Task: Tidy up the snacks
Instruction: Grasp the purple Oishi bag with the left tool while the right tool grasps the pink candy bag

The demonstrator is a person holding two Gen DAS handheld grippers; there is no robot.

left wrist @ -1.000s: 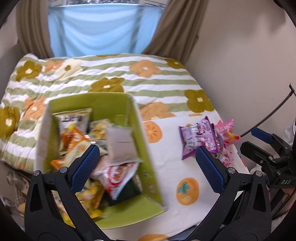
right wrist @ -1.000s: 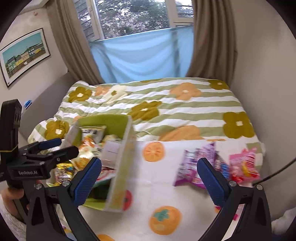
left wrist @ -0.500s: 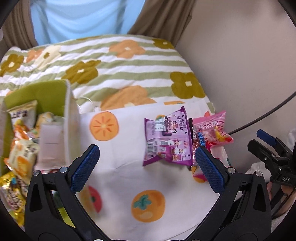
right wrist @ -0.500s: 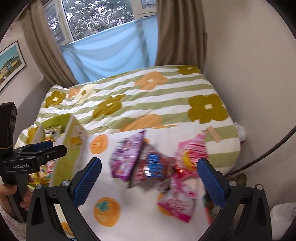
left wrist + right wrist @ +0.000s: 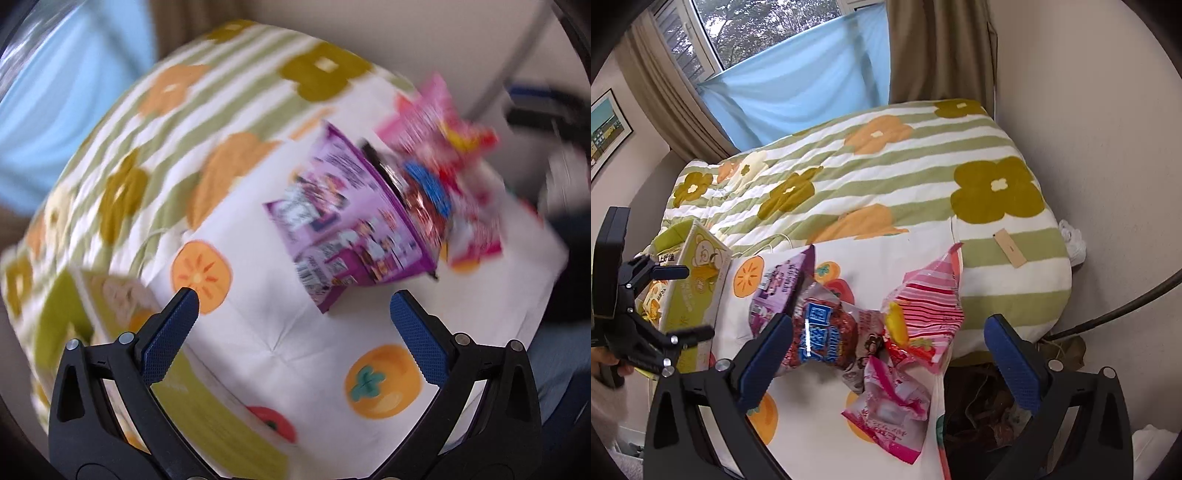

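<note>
A pile of snack packets lies on the white fruit-print cloth: a purple packet (image 5: 351,229) (image 5: 783,288), a dark red and blue packet (image 5: 823,339), a pink striped packet (image 5: 927,306) and a small pink packet (image 5: 890,406). My left gripper (image 5: 295,310) is open and empty just in front of the purple packet; the view is blurred. My right gripper (image 5: 886,343) is open and empty above the pile. The green snack box (image 5: 694,291) (image 5: 62,314) stands at the left with packets inside.
The bed has a green striped flower quilt (image 5: 886,177). A beige wall (image 5: 1089,110) runs along its right side, with a dark cable (image 5: 1126,310) and clutter on the floor by the bed corner. The window and curtains are behind.
Both grippers have swung right, away from the box and toward the loose snack pile. The left one has tilted and come closer to the purple packet. Both stay open.
</note>
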